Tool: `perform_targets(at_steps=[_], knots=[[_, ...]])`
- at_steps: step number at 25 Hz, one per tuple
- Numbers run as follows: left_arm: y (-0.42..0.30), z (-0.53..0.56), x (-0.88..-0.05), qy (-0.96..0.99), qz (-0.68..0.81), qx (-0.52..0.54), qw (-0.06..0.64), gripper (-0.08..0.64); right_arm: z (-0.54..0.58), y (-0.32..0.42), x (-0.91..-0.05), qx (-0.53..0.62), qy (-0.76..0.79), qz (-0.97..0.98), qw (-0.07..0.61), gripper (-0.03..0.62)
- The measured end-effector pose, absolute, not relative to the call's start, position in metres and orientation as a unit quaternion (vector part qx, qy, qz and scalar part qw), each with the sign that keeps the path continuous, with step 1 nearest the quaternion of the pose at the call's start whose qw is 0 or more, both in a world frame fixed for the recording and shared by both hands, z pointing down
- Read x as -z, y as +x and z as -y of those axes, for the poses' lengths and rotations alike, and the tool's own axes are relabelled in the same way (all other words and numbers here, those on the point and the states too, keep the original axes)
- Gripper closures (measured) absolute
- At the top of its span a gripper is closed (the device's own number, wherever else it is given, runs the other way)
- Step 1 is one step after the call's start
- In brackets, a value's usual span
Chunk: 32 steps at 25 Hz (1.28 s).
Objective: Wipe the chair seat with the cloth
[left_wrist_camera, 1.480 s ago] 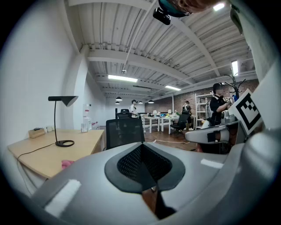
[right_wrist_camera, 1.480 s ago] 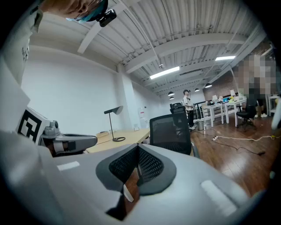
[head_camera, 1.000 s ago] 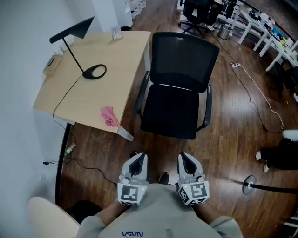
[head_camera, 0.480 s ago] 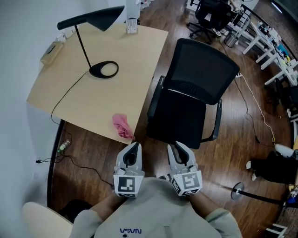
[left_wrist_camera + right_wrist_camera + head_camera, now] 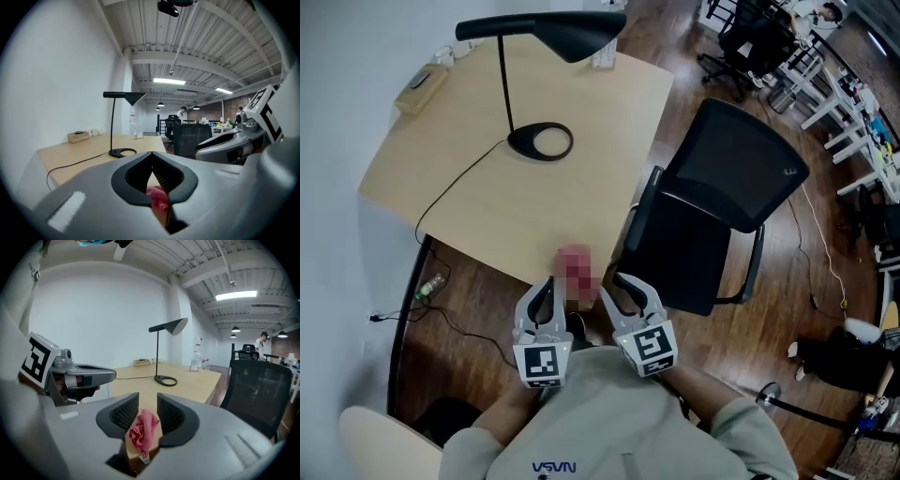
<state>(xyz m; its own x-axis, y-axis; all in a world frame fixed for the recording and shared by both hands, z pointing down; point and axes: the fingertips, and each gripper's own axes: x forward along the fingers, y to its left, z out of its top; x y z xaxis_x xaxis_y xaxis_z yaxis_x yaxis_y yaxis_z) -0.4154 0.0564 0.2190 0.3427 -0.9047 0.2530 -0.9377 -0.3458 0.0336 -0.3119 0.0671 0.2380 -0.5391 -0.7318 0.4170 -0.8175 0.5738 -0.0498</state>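
Pink cloth (image 5: 574,270) is lying crumpled at the near corner of the wooden desk (image 5: 487,216), right at the edge. It is sitting between the two hand-held grippers in the head view, just ahead of them. The chair seat (image 5: 675,253) is standing beside that corner, to the right of the desk, with the cloth apart from it.

The left gripper (image 5: 549,284) is pointing at the desk edge just left of the cloth. In the left gripper view, its jaws are pressing together at the tips, with nothing between them, and the cloth (image 5: 157,196) is showing below them.

The right gripper (image 5: 626,284) is pointing in from the cloth's right side. Its jaws have just been opening and are standing apart. In the right gripper view, the cloth (image 5: 144,427) is showing in the gap between them, on the desk corner, and the pads are not pressing on it.

A black desk lamp (image 5: 553,26) is standing farther back on the desk, with its cord trailing across the top toward the left edge. The chair's mesh back (image 5: 741,164) is tilting away to the right.
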Motion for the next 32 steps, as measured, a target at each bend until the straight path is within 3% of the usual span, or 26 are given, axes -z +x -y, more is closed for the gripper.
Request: perform_targets(at_steps=[11, 25, 32], knots=[[-0.46, -0.042, -0.258, 0.76, 0.626, -0.131, 0.115, 0.555, -0.034, -0.361, -0.332, -0.156, 0.357, 0.88, 0.272, 0.466], [-0.453, -0.044, -0.299, 0.756, 0.613, -0.183, 0.137, 0.555, -0.014, -0.376, -0.426, -0.205, 0.347, 0.843, 0.356, 0.398], [-0.449, -0.045, -0.305, 0.766, 0.597, -0.193, 0.137, 0.555, -0.022, -0.382, -0.434, -0.205, 0.353, 0.832, 0.376, 0.5]])
